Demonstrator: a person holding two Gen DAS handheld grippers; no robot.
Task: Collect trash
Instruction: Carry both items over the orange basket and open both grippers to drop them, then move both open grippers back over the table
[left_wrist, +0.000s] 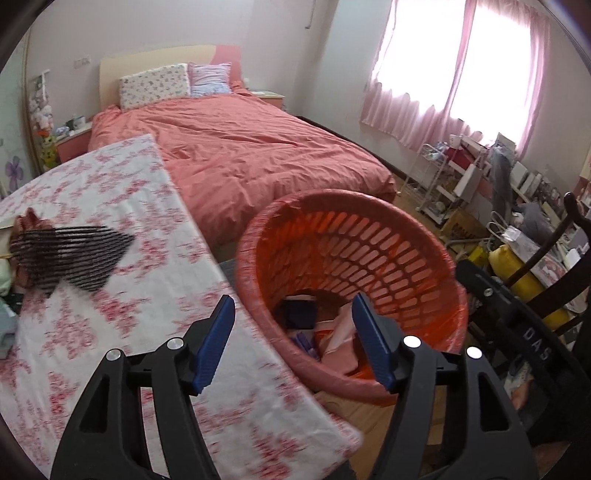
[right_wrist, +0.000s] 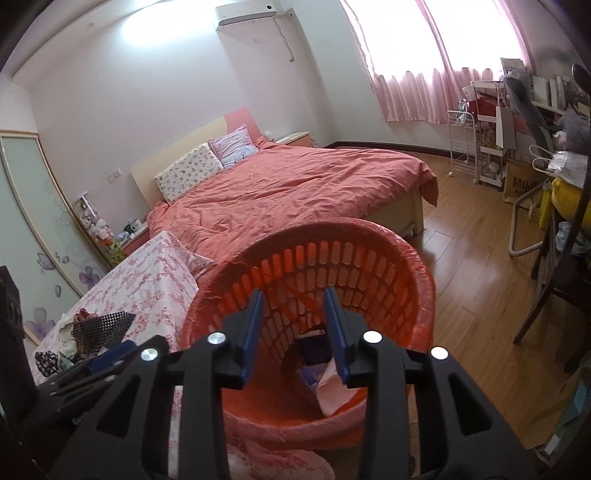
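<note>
An orange slotted basket (left_wrist: 369, 236) lined with a pink bag stands tilted beside the table and holds pink and dark trash (left_wrist: 332, 339). My left gripper (left_wrist: 293, 306) is open and empty, over the table edge and the basket's near rim. In the right wrist view the basket (right_wrist: 369, 258) fills the centre, with trash (right_wrist: 325, 380) at its bottom. My right gripper (right_wrist: 295, 299) is open and empty above the basket's mouth. A black netted wrapper (left_wrist: 70, 254) lies on the table's left with other scraps; it also shows in the right wrist view (right_wrist: 101, 326).
The table has a pink floral cloth (left_wrist: 110, 332). A bed with a coral duvet (left_wrist: 258, 158) lies behind. Shelves and clutter (left_wrist: 480, 184) line the window wall. A dark wooden chair (right_wrist: 554, 295) stands on the right, on the wood floor (right_wrist: 480, 295).
</note>
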